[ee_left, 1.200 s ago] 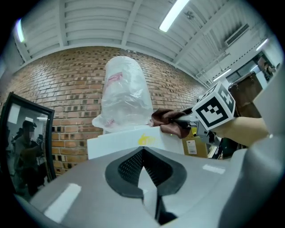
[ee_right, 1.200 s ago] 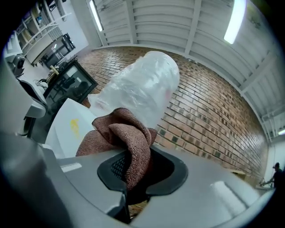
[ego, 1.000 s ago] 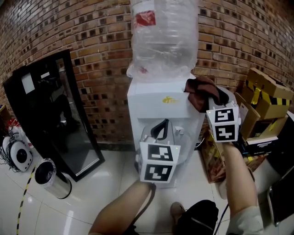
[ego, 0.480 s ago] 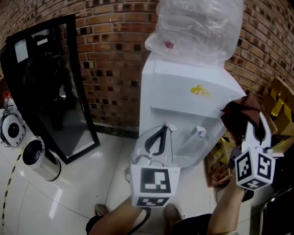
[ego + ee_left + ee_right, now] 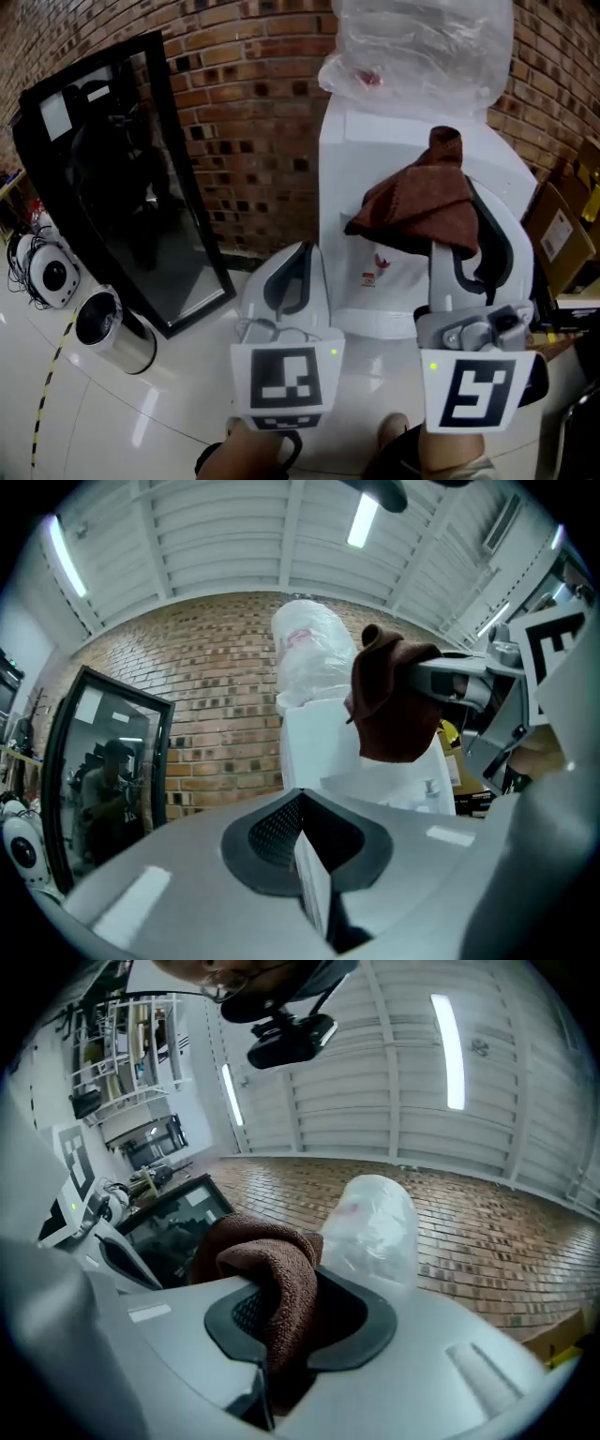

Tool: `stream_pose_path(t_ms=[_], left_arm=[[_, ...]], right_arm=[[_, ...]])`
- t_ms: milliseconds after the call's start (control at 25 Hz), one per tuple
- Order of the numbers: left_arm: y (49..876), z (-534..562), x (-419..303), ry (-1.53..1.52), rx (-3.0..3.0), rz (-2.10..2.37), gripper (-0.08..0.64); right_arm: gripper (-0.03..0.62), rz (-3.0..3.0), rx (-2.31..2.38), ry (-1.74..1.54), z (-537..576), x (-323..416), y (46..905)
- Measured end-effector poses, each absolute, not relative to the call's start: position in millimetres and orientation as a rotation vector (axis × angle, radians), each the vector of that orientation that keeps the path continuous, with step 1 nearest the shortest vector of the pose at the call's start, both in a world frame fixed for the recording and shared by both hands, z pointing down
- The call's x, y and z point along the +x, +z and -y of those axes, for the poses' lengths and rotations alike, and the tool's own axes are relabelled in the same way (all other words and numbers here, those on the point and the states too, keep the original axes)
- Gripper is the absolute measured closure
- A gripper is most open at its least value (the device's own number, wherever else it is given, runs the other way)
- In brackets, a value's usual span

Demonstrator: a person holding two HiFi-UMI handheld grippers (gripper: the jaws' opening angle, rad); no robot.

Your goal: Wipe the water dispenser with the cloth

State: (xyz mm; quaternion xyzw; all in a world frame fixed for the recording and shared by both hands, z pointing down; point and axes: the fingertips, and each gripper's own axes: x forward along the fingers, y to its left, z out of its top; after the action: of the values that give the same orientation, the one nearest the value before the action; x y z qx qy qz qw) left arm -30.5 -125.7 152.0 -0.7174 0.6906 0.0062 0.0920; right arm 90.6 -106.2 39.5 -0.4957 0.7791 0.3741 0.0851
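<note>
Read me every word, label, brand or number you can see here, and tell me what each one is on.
Nothing is legible.
Water dispenser: small red logo with print beneath, too small to read.
Water bottle: red label, blurred.
Cardboard box: white sticker, too small to read.

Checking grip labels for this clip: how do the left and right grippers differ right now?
The left gripper has its fingers shut together on nothing; the right gripper has its fingers clamped on the brown cloth. In the head view the right gripper reaches higher, with the cloth in front of the white water dispenser, while the left gripper sits lower and to its left. Both carry a black-and-white marker cube and point towards the dispenser.
</note>
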Motion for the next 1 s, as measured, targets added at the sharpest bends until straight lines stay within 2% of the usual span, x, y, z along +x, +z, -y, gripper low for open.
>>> stream_pose_path(t_ms=[200, 480, 760, 1000], left_arm=[[153, 122, -66, 0.017, -2.098, -2.118, 0.56], [152, 121, -110, 0.077, -2.055, -2.214, 0.56], [158, 129, -86, 0.063, -2.102, -2.152, 0.56], [154, 135, -51, 0.065, -2.183, -2.051, 0.56]], right_arm=[[0.509, -2.424, -1.468, 1.211, 120, 26, 59], [0.509, -2.437, -1.584, 1.126, 147, 6, 73], [0.508, -2.398, -1.642, 1.11, 156, 27, 66], [0.508, -2.31, -1.78, 1.033, 163, 77, 58]])
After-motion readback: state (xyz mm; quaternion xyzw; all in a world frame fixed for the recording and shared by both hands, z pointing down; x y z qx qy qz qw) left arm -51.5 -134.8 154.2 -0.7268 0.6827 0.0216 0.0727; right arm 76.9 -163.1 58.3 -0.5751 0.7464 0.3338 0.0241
